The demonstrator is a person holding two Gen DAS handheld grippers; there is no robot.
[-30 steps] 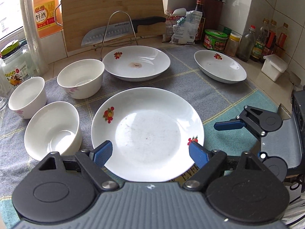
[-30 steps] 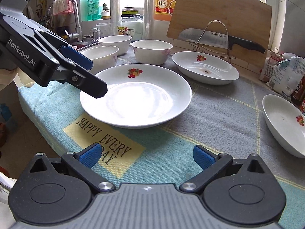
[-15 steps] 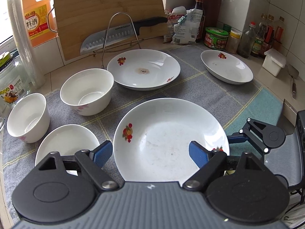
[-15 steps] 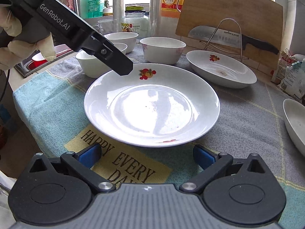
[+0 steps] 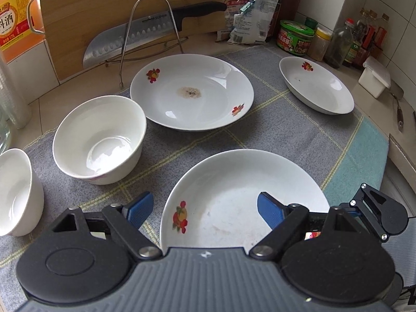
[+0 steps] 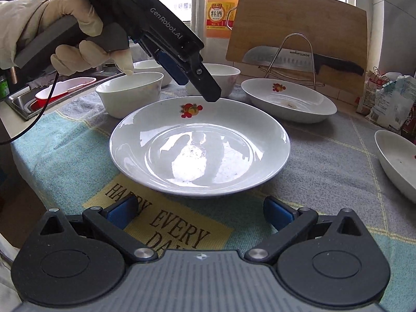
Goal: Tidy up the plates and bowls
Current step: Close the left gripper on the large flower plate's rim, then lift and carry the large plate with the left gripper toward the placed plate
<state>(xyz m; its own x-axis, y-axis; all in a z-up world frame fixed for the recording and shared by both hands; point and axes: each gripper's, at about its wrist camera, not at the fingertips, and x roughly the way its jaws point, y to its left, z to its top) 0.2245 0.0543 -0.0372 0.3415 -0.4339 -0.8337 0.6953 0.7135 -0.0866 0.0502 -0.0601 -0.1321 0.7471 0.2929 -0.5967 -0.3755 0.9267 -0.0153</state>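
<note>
1. While the left gripper (image 5: 205,209) hangs over the big plate (image 6: 200,145), its blue pads sit spread with one either side of the plate's left rim (nothing pinched).
2. Big plate lies at the cloth's (image 6: 332,161) near edge.
3. Right gripper (image 6: 200,214) also spread, just short of that plate.
4. Bowls (image 5: 100,139) sit toward the left edge; stained plate (image 5: 191,91) at the back edge.
</note>
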